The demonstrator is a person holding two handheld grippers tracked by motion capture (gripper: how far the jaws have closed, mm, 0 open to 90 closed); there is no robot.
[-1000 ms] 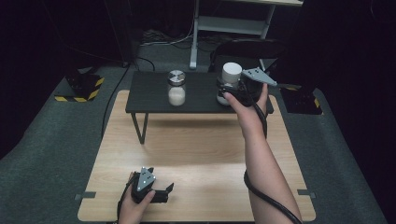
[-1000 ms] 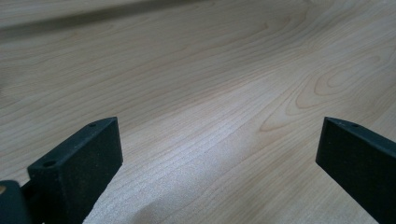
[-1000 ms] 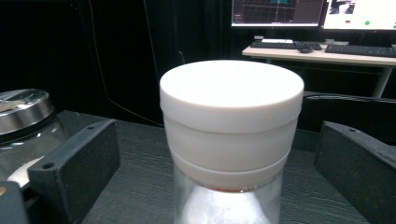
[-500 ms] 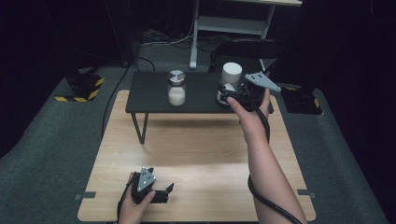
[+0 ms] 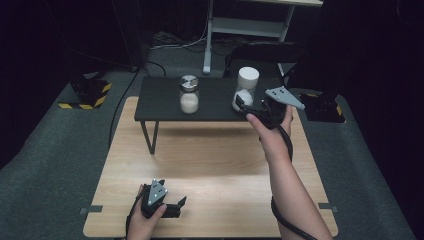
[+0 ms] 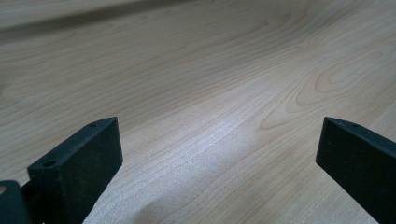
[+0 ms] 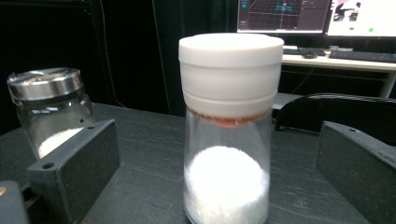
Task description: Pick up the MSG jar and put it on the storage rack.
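White-capped and upright, the jar [image 7: 227,135] stands on the dark shelf [image 5: 160,102] straight ahead between the right gripper's [image 5: 246,104] spread, empty jaws, while the left gripper [image 5: 170,207], also spread, rests far off on the worktop [image 5: 215,165].

I am finding nothing legible; writing on the glowing monitor screens [image 7: 317,16] beyond my fingers is blurring.

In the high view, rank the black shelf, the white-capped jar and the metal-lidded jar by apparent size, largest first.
1. black shelf
2. white-capped jar
3. metal-lidded jar, only slightly smaller; the two jars stand about equally far away, so the order is fair.
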